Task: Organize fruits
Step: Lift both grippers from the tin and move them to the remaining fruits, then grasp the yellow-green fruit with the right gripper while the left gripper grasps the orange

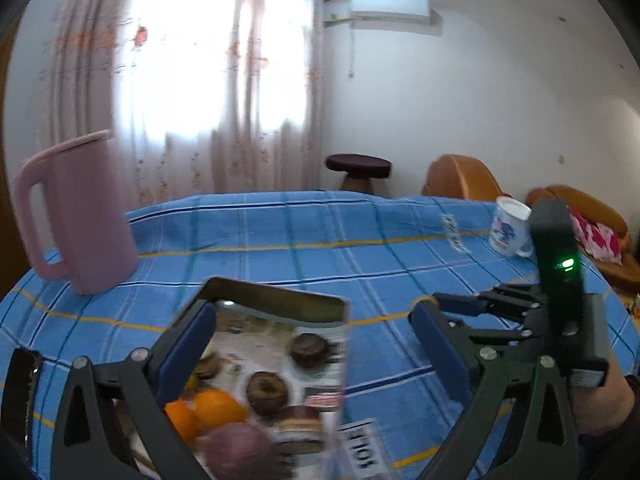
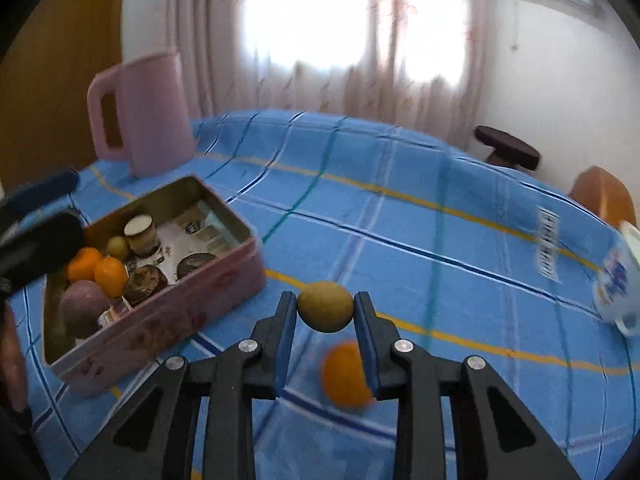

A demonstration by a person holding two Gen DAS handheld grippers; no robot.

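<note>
Right gripper: pads pinch a brownish-green fruit at lower centre of the right wrist view, over the blue cloth, just right of the tin.

Left gripper: fingers spread wide, nothing between the pads. It stands over the tin's near end, low in the left wrist view.

Tin contents — two oranges, a purple fruit and a small green one, grouped at the lower-left end.

Outstanding: the held fruit is not yet in the tin, and one orange lies loose on the cloth, partly behind the right finger. Judged well advanced — two fruits left. Jug and mug stand clear.
</note>
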